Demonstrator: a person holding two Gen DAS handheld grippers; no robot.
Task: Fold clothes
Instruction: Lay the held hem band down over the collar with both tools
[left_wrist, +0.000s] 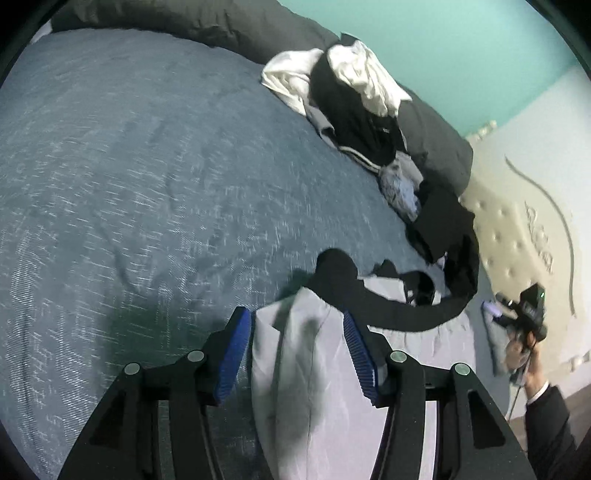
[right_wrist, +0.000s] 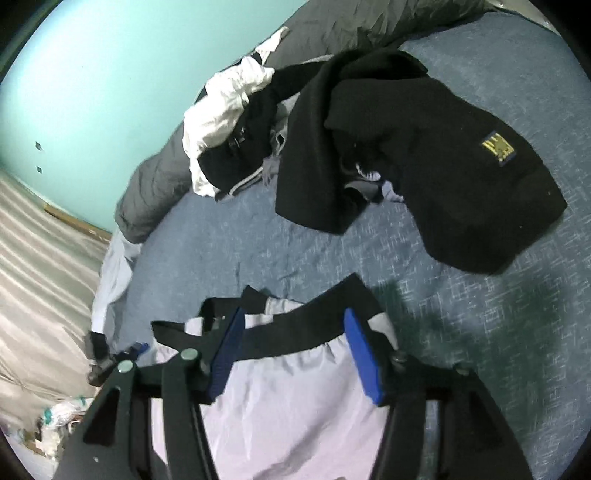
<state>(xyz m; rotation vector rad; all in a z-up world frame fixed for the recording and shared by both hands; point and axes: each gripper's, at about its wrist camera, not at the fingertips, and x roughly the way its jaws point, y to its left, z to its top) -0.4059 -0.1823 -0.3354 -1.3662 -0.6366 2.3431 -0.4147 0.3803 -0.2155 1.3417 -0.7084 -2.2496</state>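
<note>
The pale garment with a black waistband (right_wrist: 295, 369) is seen lying on the near part of the bed (left_wrist: 110, 166). The left gripper (left_wrist: 297, 341) and right gripper (right_wrist: 293, 350) are both parted, nothing clamped. The loose cloth could bunch or unfold if snagged by either of the 2 grippers.

Pale lilac garment (right_wrist: 295, 398) with black waistband (right_wrist: 295, 325) on blue-grey flecked bedspread (left_wrist: 129, 166); turquoise wall (right_wrist: 92, 74).

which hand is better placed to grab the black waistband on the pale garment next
Right, likely. The right hand-held gripper hangs open with the black waistband crossing between its pads. The left hand-held gripper, also open, straddles plain fabric of the pale garment, with the band beyond its tips.
</note>
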